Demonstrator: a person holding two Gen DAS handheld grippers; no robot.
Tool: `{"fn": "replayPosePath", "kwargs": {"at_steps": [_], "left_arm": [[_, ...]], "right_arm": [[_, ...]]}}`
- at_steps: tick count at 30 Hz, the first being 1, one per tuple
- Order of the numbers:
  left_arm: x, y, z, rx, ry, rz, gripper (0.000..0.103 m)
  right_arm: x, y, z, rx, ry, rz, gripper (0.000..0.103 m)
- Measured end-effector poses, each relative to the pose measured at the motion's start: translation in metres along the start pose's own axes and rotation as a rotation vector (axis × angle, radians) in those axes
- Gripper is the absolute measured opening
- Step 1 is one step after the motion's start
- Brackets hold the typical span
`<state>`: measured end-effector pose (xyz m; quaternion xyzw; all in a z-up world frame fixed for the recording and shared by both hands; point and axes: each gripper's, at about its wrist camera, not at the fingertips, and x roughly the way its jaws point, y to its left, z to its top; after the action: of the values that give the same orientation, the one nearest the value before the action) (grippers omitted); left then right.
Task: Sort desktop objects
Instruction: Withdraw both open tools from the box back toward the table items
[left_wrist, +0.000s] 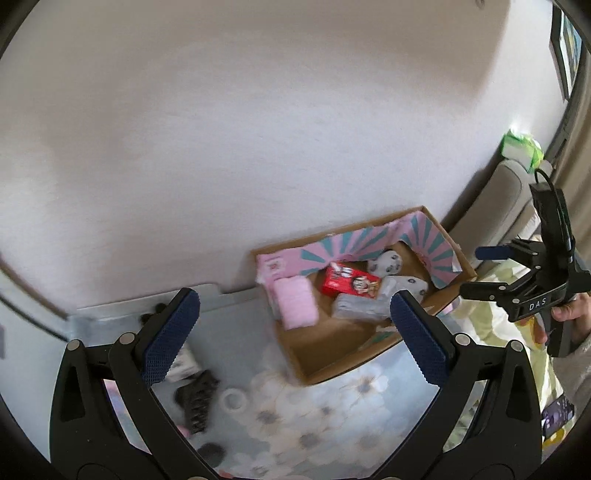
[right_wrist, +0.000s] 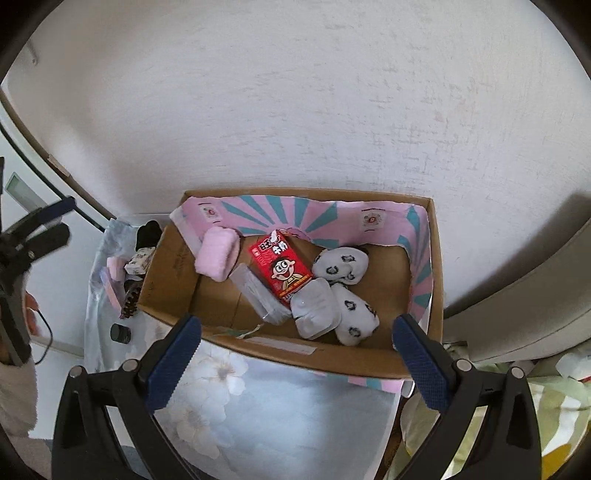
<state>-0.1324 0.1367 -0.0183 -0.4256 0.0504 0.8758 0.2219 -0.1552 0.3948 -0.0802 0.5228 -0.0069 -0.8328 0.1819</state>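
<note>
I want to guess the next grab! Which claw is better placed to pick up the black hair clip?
Probably the left claw: it hangs open right above the black hair clip beside the cardboard box. The right claw is open over the box.

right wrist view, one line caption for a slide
Open right tongs above a cardboard box holding a red carton, pink roll and patterned socks.

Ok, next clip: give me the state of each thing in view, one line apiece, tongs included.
Left tongs: open, holding nothing.
Right tongs: open, holding nothing.
Cardboard box: open-topped, partly filled.
Red milk carton: lying flat in the box.
Pink towel: folded, leaning in the box's corner.
Patterned socks: rolled, in the box.
Tape roll: lying flat on the floral cloth, outside the box.
Black hair claw: on the cloth, outside the box.
</note>
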Motion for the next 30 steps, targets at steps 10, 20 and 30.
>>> {"fn": "replayPosePath", "kwargs": {"at_steps": [10, 20, 30], "left_arm": [[-0.079, 0.074, -0.023, -0.091, -0.043, 0.142, 0.103], [-0.106, 0.104, -0.084, -0.096, -0.028, 0.193, 0.103], [-0.074, 0.092, -0.163, -0.120, 0.011, 0.152, 0.103]], "right_arm": [[-0.028, 0.050, -0.004, -0.061, -0.063, -0.022, 0.103], [-0.023, 0.127, 0.015, -0.219, -0.071, 0.023, 0.103], [0.016, 0.200, 0.044, -0.300, -0.024, 0.119, 0.103]]}}
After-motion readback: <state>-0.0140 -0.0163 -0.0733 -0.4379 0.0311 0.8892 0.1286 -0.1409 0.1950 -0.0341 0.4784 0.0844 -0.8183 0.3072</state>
